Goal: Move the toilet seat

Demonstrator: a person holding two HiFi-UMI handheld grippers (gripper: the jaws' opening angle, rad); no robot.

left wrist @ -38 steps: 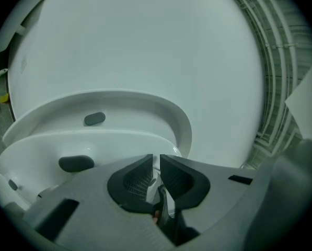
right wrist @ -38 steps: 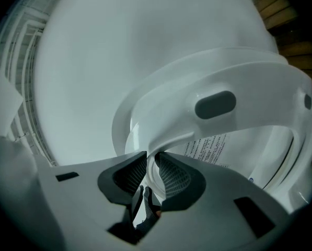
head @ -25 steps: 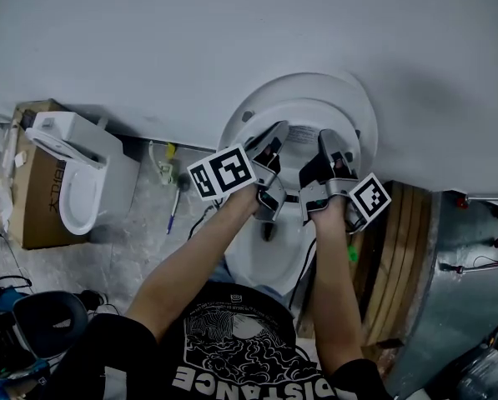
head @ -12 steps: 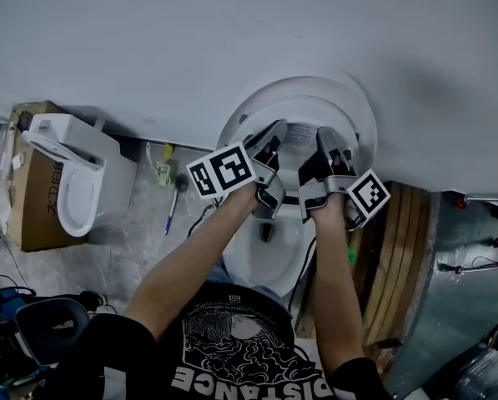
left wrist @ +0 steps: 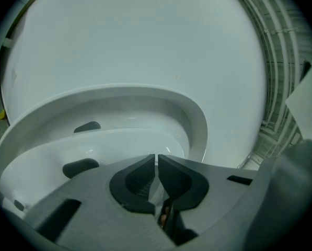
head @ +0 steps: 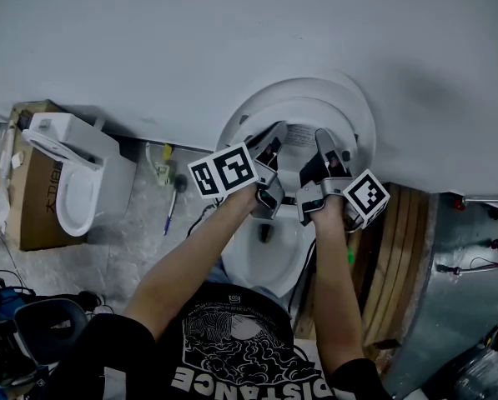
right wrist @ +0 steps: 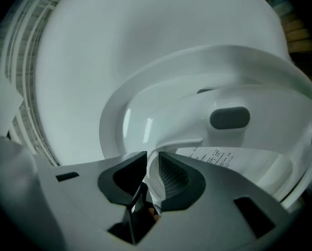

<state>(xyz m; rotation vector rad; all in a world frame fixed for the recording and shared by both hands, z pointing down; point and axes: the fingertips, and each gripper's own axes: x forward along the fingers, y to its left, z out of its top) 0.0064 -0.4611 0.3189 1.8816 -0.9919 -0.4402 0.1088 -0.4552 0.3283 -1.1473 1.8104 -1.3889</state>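
Item: raising of a toilet seat, seen from above. Nearest, at the bottom of the frame, the person's two forearms (head: 198, 265) reach up over the open toilet bowl (head: 261, 261) at centre. Left gripper (head: 275, 133): in its own view the jaws are drawn almost together with only a pale sliver between them, judged to be pinching the front rim of the toilet seat (head: 307, 107). Right gripper (head: 322, 137): clenched likewise, a strip of white rim plainly caught between its pads. Toilet seat: tipped up at centre frame, its underside facing the person, dark bumper pads (right wrist: 229, 117) and a printed label (right wrist: 223, 153) showing. Behind it, the lid (head: 361, 111) leans on the grey wall (head: 232, 32). Change over the last second: both grippers and the seat have crept slightly up the frame, narrowing the gap to the lid. Judgement: the lift is near its end; what remains is probably to rest the seat against the lid and let go gently, so it does not fall back. Left of frame: a second toilet (head: 73, 173) beside a cardboard box (head: 23, 215). Right of frame: stacked wooden boards (head: 399, 248).
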